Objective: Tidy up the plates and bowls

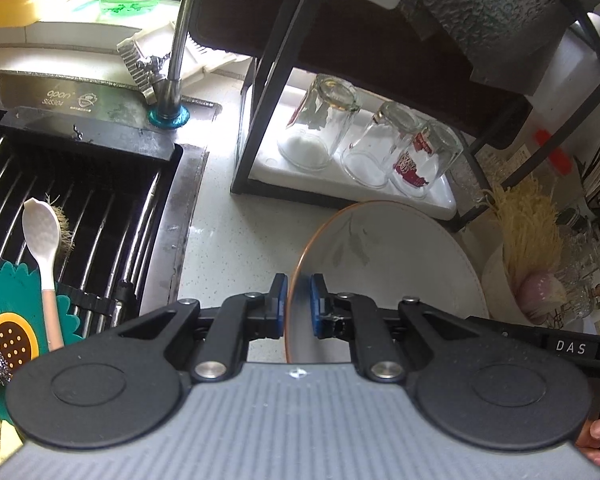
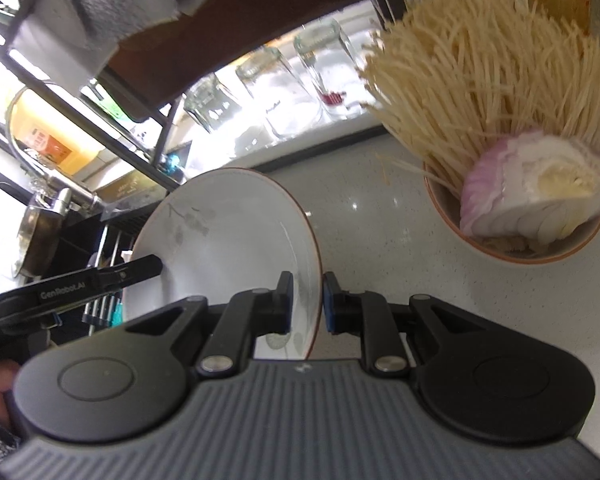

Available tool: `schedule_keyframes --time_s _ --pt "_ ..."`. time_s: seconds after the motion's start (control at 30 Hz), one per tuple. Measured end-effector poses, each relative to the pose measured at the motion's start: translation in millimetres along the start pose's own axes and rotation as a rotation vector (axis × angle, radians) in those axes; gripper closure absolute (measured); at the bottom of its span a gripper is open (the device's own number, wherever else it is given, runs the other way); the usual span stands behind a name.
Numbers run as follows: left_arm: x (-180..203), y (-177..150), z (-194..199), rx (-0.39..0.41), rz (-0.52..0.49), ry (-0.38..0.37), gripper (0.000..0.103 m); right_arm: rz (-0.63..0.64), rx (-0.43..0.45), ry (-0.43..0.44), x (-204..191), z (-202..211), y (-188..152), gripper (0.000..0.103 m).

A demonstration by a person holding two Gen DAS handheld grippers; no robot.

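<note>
A white plate point(image 1: 384, 256) with a copper rim and a grey leaf print is held tilted above the pale counter. My left gripper point(image 1: 299, 304) is shut on its near rim, one blue pad on each face. In the right wrist view the same plate point(image 2: 228, 232) stands almost on edge, and my right gripper point(image 2: 307, 300) is shut on its right rim. The left gripper point(image 2: 156, 266) shows there too, clamped on the plate's left rim. A bowl point(image 2: 512, 246) of dry noodles and a cut onion sits on the counter to the right.
A black rack point(image 1: 260, 92) stands just behind the plate, with three upturned glasses point(image 1: 384, 148) on a white tray under it. At left is the sink point(image 1: 80, 208) with a faucet point(image 1: 172, 80), a white spoon point(image 1: 44, 256) and a brush. The noodle bowl point(image 1: 504, 280) is close on the right.
</note>
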State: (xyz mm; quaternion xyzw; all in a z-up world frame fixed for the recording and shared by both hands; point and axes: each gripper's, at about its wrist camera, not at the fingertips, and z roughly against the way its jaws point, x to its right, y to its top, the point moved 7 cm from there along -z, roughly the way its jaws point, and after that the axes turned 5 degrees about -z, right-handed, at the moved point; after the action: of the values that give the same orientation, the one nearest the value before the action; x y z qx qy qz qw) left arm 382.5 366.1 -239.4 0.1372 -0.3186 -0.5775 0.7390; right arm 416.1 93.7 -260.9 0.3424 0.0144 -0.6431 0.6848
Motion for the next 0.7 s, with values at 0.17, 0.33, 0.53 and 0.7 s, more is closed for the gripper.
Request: schedule_keyframes --time_s 0.17,0.33,0.53,0.7 --pt "16 5 22 0.019 -0.02 -0.017 0.089 0.018 0.066 -0.011 -5 28 -3 0.085" --pt "36 4 48 0.052 -0.037 -0.037 0.089 0.024 0.112 -0.005 -6 63 -9 0.085" --pt "63 -5 75 0.098 -0.038 -0.057 0.089 0.023 0.17 0.014 -1 101 -18 0.085" --pt "88 -22 86 0.1 -0.044 -0.051 0.091 0.02 0.186 -0.001 11 122 -32 0.085"
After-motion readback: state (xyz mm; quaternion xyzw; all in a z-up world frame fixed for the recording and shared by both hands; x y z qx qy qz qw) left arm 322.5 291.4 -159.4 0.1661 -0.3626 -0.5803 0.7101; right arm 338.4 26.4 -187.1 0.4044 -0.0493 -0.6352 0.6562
